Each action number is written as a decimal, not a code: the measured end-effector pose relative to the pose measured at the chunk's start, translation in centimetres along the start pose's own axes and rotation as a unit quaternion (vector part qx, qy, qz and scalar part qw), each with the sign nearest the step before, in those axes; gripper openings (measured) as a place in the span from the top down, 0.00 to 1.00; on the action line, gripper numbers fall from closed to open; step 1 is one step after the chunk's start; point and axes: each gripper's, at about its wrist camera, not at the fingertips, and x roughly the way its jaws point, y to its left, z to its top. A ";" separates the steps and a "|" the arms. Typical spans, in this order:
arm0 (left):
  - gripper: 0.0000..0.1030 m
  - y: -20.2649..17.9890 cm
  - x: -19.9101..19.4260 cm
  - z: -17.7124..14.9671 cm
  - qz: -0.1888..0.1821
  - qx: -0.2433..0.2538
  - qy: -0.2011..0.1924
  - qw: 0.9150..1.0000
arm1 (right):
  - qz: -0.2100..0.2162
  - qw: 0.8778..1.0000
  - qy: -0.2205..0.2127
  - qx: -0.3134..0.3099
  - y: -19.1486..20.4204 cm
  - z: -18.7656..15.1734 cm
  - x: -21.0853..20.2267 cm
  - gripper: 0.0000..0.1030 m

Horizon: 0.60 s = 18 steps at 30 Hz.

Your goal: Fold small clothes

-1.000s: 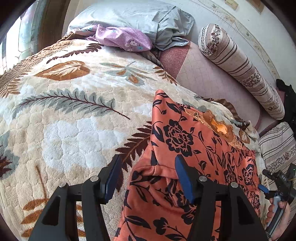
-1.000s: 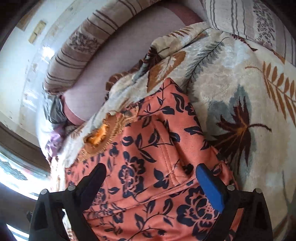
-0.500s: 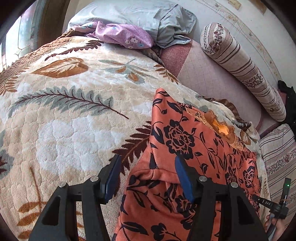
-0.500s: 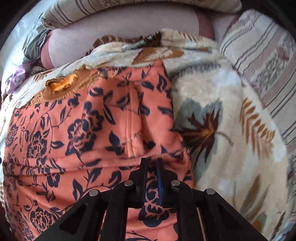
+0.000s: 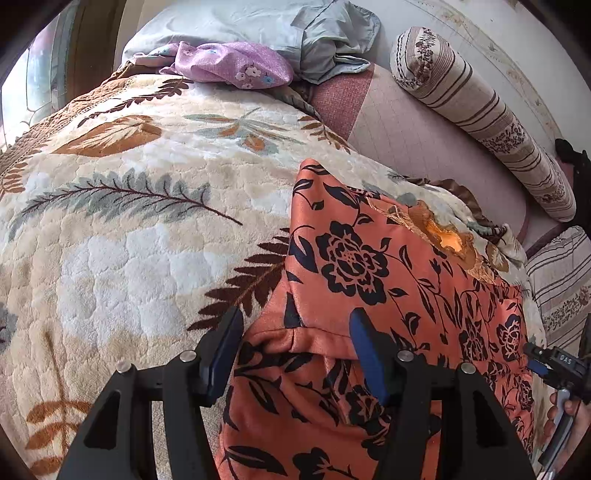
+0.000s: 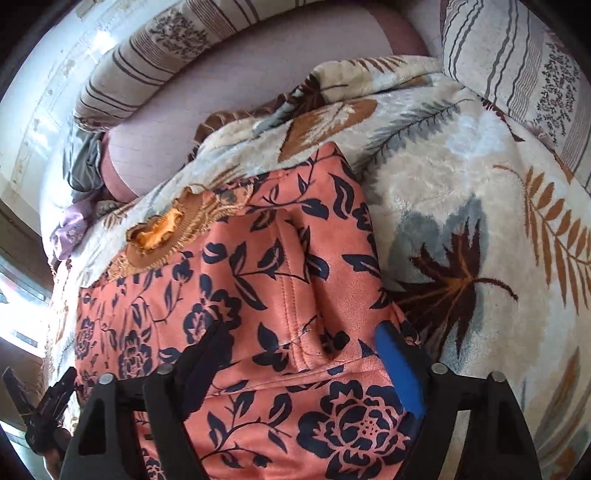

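An orange garment with a dark floral print (image 5: 369, 280) lies on a leaf-patterned blanket (image 5: 129, 229); its embroidered neckline (image 5: 439, 232) faces the far side. My left gripper (image 5: 295, 339) is open, its jaws standing either side of a folded sleeve edge. My right gripper (image 6: 303, 350) is open over the garment (image 6: 258, 280) at the other sleeve edge, its blue pad (image 6: 399, 369) on the right. The right gripper also shows at the right edge of the left wrist view (image 5: 554, 363).
A striped bolster (image 5: 480, 110) lies along the wall. A purple floral cloth (image 5: 236, 64) and grey bedding (image 5: 295, 29) are heaped at the far end. A striped pillow (image 6: 517, 66) sits at the right. Pink sheet (image 5: 417, 140) lies beyond the blanket.
My right gripper was shut half a second ago and has now opened over the garment. My left gripper has stayed open and nearly still.
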 end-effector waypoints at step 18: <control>0.31 -0.5 0.9 -0.2 0.023 0.013 0.016 1.000 | -0.043 0.999 0.000 0.019 -1.1 -1.3 -3.1 0.36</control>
